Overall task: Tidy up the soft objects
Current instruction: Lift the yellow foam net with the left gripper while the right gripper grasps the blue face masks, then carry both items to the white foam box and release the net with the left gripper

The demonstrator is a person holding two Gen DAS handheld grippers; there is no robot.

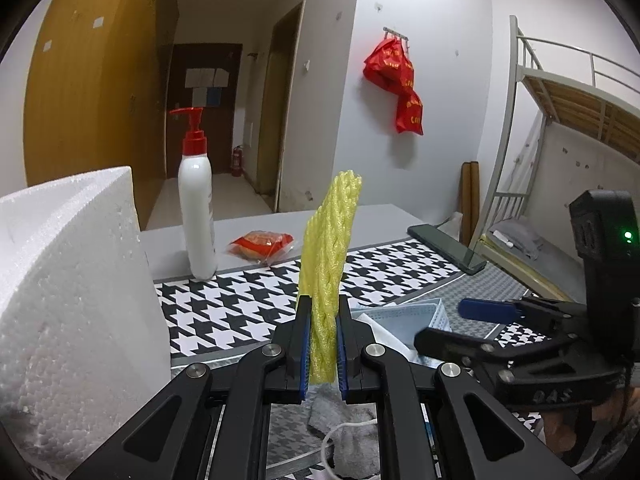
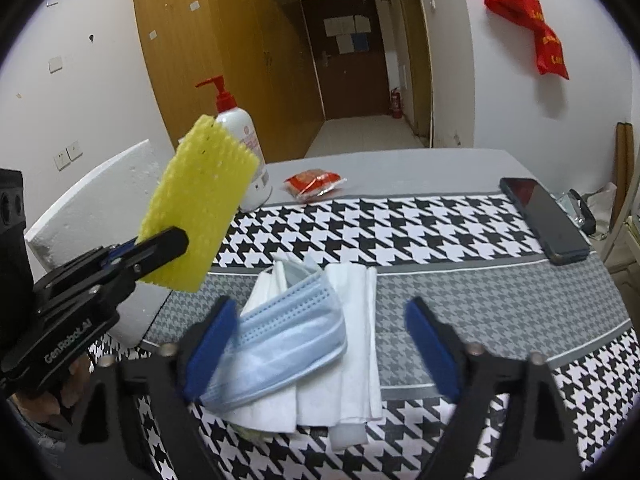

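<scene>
The left gripper (image 1: 324, 344) has its jaws clamped on a yellow foam net sleeve (image 1: 330, 264), holding it upright in the air above the houndstooth mat (image 1: 248, 304) on the table (image 1: 256, 232), so the step in hand looks like carrying this soft piece toward wherever the soft things are being gathered. The right gripper (image 2: 324, 344) hangs with its jaws wide apart and empty, just over a blue face mask (image 2: 288, 344) that lies on a pile of folded white tissues (image 2: 352, 320). In the left view a pale blue basket (image 1: 424, 316) sits low beside the right gripper, with white material inside; it is probably the collecting place, though that is a guess. A grey sock (image 1: 352, 432) lies under the left gripper. The next move would call for lowering the sleeve over the basket and releasing it gently, since it is light and springy, while the right gripper closes on the mask without dragging the tissues. The pump bottle (image 1: 198, 200), phone (image 2: 544, 220) and white foam block (image 1: 68, 300) stand apart.
</scene>
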